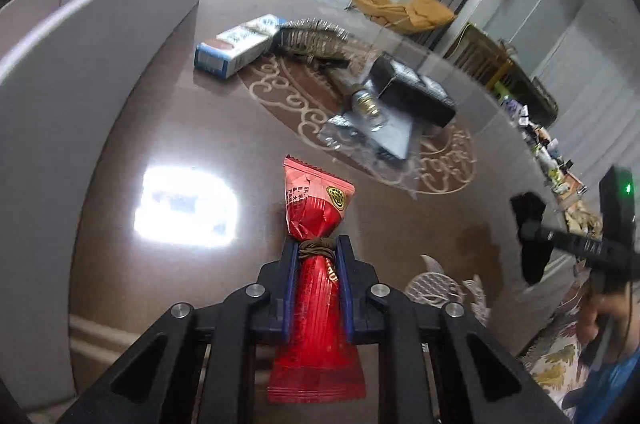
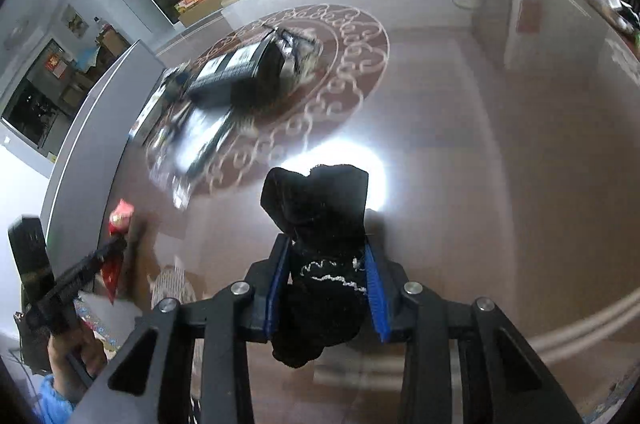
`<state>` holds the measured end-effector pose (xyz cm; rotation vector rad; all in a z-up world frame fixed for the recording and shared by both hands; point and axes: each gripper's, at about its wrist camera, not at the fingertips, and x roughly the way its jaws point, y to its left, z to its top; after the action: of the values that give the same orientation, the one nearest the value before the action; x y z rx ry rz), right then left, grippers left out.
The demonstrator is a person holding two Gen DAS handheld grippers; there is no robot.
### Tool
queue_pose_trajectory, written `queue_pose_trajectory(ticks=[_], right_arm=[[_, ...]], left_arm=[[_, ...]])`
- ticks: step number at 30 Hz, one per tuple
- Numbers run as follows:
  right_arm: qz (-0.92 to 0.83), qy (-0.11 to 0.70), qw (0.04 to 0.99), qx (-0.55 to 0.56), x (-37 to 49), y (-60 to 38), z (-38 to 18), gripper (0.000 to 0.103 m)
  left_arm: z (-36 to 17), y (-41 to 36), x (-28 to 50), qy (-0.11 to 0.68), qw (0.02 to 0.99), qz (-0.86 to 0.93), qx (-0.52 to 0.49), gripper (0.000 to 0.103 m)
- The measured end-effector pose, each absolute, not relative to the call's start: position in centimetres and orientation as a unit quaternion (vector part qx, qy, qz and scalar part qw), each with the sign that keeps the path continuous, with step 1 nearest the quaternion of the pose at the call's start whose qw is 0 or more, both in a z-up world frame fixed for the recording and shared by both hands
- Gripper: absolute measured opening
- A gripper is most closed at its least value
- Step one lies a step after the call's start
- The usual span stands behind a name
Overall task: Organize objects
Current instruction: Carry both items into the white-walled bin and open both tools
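I am gripping a red snack packet (image 1: 318, 264) tight in my left tongs (image 1: 318, 254), pinching a black sock (image 2: 320, 248) in my right tongs (image 2: 326, 260), both lifted above the glossy tabletop (image 1: 160, 128), blue-and-white box (image 1: 236, 46) lying beyond.

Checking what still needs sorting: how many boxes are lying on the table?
2. A white and blue box lies at the far left beside the grey bin; a black box lies right of it, over flat packets. Others may be hidden.
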<state>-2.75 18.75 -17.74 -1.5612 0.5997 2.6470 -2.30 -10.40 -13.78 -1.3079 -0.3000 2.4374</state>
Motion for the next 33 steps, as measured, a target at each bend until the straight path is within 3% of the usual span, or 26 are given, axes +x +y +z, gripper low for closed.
queue_pose_trajectory(ticks=[10, 14, 19, 23, 25, 26, 27, 28, 31, 33], right_arm=[[0.855, 0.154, -0.117, -0.482, -5.5, 7.8, -14.8, 0.036], [0.863, 0.148, -0.221, -0.429, -8.1, -0.7, -8.7, 0.036], [0.845, 0.117, -0.333, -0.402, -11.5, -12.3, -4.3, 0.037], [0.829, 0.060, -0.355, -0.427, -14.1, -20.6, -5.5, 0.039], [0.818, 0.054, -0.351, -0.453, -15.1, -23.0, -7.0, 0.053], [0.815, 0.062, -0.344, -0.463, -15.4, -23.5, -7.8, 0.061], [0.814, 0.070, -0.336, -0.468, -15.6, -23.7, -8.2, 0.063], [0.815, 0.082, -0.326, -0.471, -15.4, -23.5, -8.3, 0.063], [0.830, 0.095, -0.321, -0.446, -14.1, -21.4, -7.7, 0.072], [0.861, 0.072, -0.295, -0.407, -11.7, -18.4, -6.8, 0.083]], left_arm=[[-3.6, -16.1, 1.1, -0.108, 0.142, 0.912, -0.368, 0.018], [-0.3, -22.6, 1.2, -0.091, 0.064, 0.934, -0.340, 0.018], [-0.8, -31.2, -1.2, -0.075, -0.043, 0.928, -0.363, 0.017], [-3.2, -35.1, -3.0, -0.049, -0.097, 0.907, -0.406, 0.019], [-4.8, -36.6, -3.7, -0.047, -0.118, 0.892, -0.435, 0.027], [-5.3, -37.1, -3.9, -0.048, -0.128, 0.887, -0.441, 0.043], [-5.8, -37.7, -3.7, -0.047, -0.141, 0.883, -0.445, 0.061], [-5.9, -37.9, -3.5, -0.045, -0.151, 0.882, -0.443, 0.068], [-5.2, -37.3, -2.1, -0.046, -0.162, 0.892, -0.420, 0.075], [-4.4, -36.0, -0.9, -0.053, -0.147, 0.900, -0.407, 0.076]])
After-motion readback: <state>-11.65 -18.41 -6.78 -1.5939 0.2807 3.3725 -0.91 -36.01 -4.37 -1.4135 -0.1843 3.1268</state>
